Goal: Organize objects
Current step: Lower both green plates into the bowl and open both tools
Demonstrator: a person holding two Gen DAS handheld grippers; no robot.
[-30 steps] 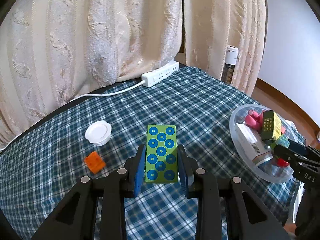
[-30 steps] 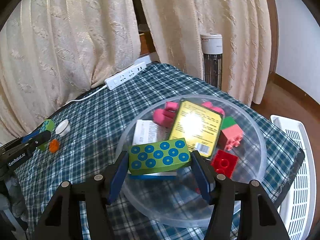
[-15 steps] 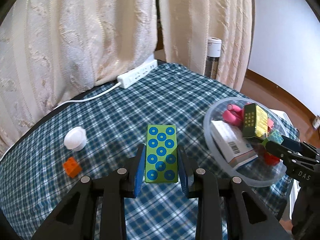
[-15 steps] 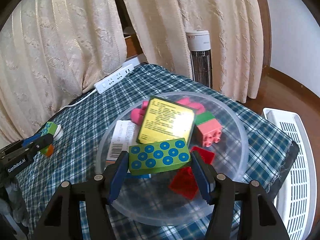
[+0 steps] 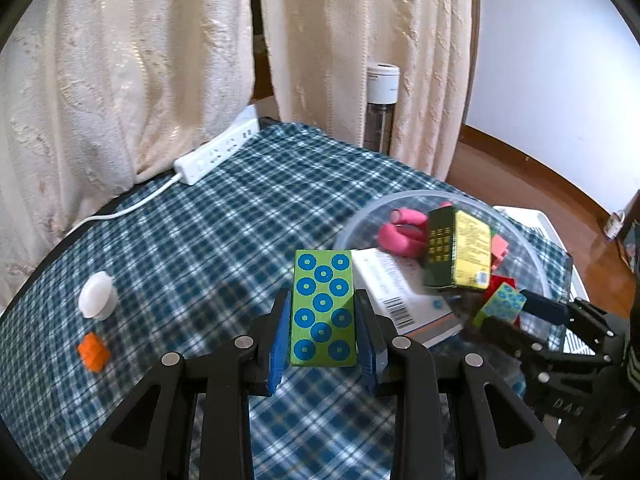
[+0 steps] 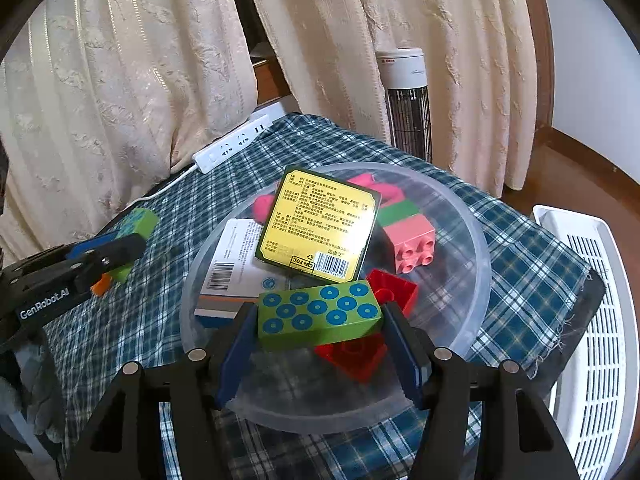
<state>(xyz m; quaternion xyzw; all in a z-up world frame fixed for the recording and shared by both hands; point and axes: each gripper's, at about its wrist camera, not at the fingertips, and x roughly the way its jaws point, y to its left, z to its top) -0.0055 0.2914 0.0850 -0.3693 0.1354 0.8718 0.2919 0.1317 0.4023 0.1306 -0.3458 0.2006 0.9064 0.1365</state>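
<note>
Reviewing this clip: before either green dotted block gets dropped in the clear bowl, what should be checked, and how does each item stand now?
1. Right gripper clamped on its green block: ok.
2. That block over the clear bowl: ok.
3. Left gripper clamped on its green block: ok.
4. Left block over the bowl: not ok, it sits beside the rim.
5. Free landing spot among the yellow box and red bricks: cannot tell.

A home room: cream curtains (image 5: 160, 72), wooden floor (image 5: 532, 184), a tower heater (image 6: 408, 100), a power strip (image 5: 218, 152) at the plaid-covered worktop's (image 5: 224, 224) far edge
</note>
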